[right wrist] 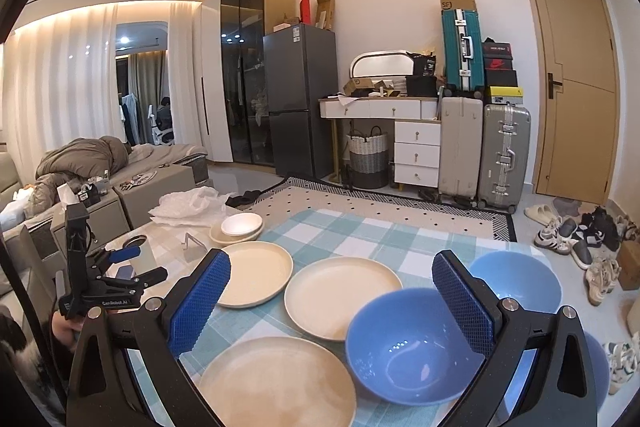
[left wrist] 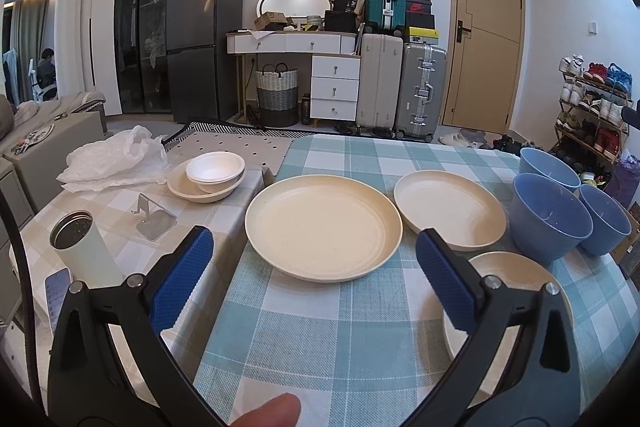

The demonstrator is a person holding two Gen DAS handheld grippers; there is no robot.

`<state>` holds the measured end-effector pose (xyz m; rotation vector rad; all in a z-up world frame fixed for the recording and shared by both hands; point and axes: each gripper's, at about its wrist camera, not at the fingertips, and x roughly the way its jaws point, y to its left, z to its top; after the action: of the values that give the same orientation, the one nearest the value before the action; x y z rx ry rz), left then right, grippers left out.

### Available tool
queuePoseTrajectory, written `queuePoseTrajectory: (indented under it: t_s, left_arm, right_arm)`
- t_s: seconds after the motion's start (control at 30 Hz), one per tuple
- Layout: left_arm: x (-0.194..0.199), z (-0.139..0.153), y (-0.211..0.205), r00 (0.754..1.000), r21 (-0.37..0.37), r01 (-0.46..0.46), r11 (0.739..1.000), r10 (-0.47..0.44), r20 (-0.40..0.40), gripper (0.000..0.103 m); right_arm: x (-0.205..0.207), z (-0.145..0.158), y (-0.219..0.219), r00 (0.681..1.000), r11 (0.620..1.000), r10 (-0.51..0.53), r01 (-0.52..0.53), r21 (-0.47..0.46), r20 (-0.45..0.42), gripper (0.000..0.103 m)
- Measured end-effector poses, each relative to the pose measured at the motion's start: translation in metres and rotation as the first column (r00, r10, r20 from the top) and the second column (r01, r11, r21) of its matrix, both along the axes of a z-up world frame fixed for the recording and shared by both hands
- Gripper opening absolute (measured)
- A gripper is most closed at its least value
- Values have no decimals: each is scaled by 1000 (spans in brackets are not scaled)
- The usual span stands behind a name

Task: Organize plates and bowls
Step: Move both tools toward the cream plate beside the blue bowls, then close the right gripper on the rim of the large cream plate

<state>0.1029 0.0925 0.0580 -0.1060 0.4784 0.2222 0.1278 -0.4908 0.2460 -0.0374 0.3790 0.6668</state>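
The checked tablecloth (left wrist: 320,339) is the landmark here. On it lie three cream plates: a large plate (left wrist: 323,227) near its left edge, a second plate (left wrist: 448,215) just to the right of that one, and a third plate (left wrist: 516,267) nearer the camera, partly hidden behind the left gripper's right finger. Three blue bowls sit on the cloth's right side: the nearest bowl (right wrist: 412,343) touches the edge of the second plate in the right wrist view, another bowl (right wrist: 520,279) stands behind it, and a third bowl (left wrist: 608,223) is at the far right.

Off the cloth's left edge, on a beige checked surface, sit a stack of white bowls (left wrist: 214,173), a crumpled plastic bag (left wrist: 112,159), a metal phone stand (left wrist: 154,221) and a white cup (left wrist: 82,247).

The left gripper (left wrist: 316,255) hovers above the cloth with its fingers spread wide, holding nothing, the large plate between them. The right gripper (right wrist: 332,279) is also spread wide and empty, hanging over the plates and the nearest bowl.
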Motion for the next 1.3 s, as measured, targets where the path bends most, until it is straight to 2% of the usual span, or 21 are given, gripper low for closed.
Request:
queuePoseTrajectory:
  t_s: [0.63,0.83,1.3]
  left_arm:
    - [35,-3,35,998,-21,-54,998,53,-46,101]
    - [43,-9,54,994,-57,-77,995,72,-79,101]
    - [80,-36,99,980,-103,-139,985,121,-161,101]
  right_arm:
    - [71,-24,86,984,995,86,-94,-40,-153,103]
    - [91,-44,114,963,991,113,-127,-40,-243,103]
    - [120,-99,182,914,979,146,-189,-79,-378,103]
